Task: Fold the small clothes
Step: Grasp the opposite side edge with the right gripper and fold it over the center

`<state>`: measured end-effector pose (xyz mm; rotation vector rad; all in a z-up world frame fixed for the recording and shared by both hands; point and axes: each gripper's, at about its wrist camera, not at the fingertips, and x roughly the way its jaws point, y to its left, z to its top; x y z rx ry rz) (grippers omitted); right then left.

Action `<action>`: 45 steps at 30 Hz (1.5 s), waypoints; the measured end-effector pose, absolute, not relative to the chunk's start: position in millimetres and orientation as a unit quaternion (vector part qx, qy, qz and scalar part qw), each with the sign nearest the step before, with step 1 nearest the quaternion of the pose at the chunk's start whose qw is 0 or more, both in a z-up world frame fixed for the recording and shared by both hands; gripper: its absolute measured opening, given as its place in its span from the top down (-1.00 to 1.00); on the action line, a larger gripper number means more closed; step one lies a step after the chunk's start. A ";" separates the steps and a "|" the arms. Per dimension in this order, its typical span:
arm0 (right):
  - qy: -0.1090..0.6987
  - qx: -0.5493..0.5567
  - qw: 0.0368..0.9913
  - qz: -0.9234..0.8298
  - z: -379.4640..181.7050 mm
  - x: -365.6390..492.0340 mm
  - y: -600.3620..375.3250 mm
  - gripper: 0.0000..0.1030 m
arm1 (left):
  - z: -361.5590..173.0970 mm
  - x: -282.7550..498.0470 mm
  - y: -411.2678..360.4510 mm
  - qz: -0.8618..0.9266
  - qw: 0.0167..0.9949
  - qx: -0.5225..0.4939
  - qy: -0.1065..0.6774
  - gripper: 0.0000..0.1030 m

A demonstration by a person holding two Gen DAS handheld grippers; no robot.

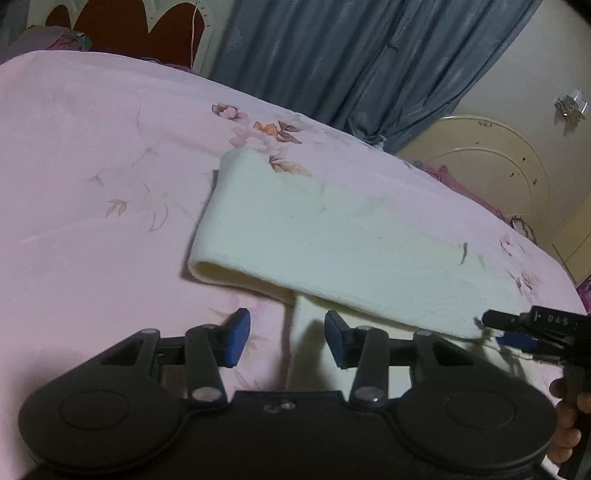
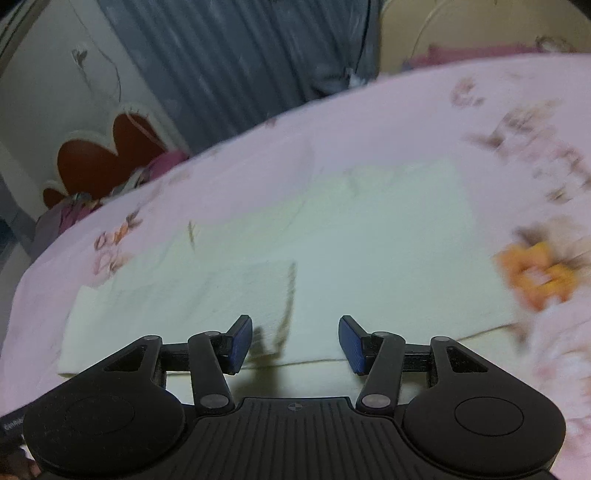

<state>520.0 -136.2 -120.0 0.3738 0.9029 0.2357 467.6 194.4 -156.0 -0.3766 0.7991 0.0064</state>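
A cream cloth (image 1: 332, 240) lies folded over on a pink flowered bedsheet (image 1: 92, 147), with a rolled fold at its left end and a lower layer sticking out toward me. My left gripper (image 1: 287, 332) is open just short of that near edge, and nothing sits between its blue pads. My right gripper (image 1: 495, 328) comes in from the right at the cloth's near right corner, where loose threads hang. In the blurred right wrist view, the right gripper (image 2: 296, 341) is open above the cloth (image 2: 369, 240), its pads apart and holding nothing.
A grey-blue curtain (image 1: 351, 55) hangs behind the bed. A red scalloped headboard (image 1: 129, 26) stands at the far left and a cream arched board (image 1: 480, 155) at the right. A person's hand (image 1: 565, 424) holds the right gripper's handle. The sheet (image 2: 406, 122) spreads wide around the cloth.
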 end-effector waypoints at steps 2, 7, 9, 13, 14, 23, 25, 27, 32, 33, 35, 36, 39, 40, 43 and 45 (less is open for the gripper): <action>0.433 0.148 0.880 0.123 -118.5 524.2 -122.4 -0.01 | -158.7 470.6 195.3 0.007 0.906 -0.181 0.383 0.18; 0.434 0.095 0.884 0.143 -117.1 527.4 -105.1 0.89 | -159.6 478.2 195.2 0.012 0.907 -0.173 0.384 0.23; 0.428 0.085 0.888 0.144 -114.9 526.5 -103.0 0.89 | -159.6 477.2 193.9 0.012 0.908 -0.167 0.384 0.24; 0.406 0.078 0.900 0.138 -104.8 520.2 -110.1 0.89 | -159.3 476.4 190.5 0.014 0.911 -0.150 0.384 0.25; 0.397 0.073 0.905 0.131 -101.1 518.2 -114.7 0.89 | -159.3 475.4 190.1 0.014 0.911 -0.146 0.385 0.26; 0.380 0.064 0.921 0.064 -92.9 506.3 -179.7 0.89 | -156.6 479.7 177.8 0.014 0.916 -0.092 0.391 0.26; 0.382 0.066 0.920 0.056 -94.6 504.2 -191.2 0.89 | -156.1 480.3 175.5 0.013 0.916 -0.083 0.391 0.28; 0.384 0.068 0.919 0.053 -96.2 502.3 -198.9 0.89 | -155.1 480.8 174.1 0.011 0.917 -0.077 0.392 0.33; 0.382 0.068 0.920 0.047 -99.1 499.7 -205.3 0.89 | -153.1 479.9 171.7 0.009 0.916 -0.070 0.394 0.38; 0.381 0.068 0.921 0.045 -98.9 499.2 -207.2 0.89 | -153.0 480.4 171.7 0.008 0.916 -0.068 0.395 0.38; 0.380 0.070 0.921 0.043 -98.7 499.1 -211.0 0.89 | -153.2 480.0 171.8 0.006 0.916 -0.066 0.395 0.39; 0.380 0.071 0.921 0.043 -98.6 499.8 -212.4 0.89 | -152.9 479.6 171.9 0.006 0.916 -0.065 0.395 0.39; 0.372 0.067 0.925 0.040 -95.4 499.9 -214.0 0.89 | -153.1 479.9 170.7 0.005 0.917 -0.061 0.395 0.39; 0.368 0.065 0.927 0.038 -93.9 500.1 -214.7 0.89 | -153.1 479.9 170.7 0.004 0.917 -0.060 0.395 0.39; 0.366 0.060 0.928 0.033 -92.3 503.8 -218.6 0.89 | -153.8 481.7 172.9 0.001 0.916 -0.063 0.396 0.39; 0.373 0.056 0.926 0.027 -96.8 507.1 -222.0 0.89 | -154.3 481.9 174.8 0.000 0.916 -0.069 0.396 0.39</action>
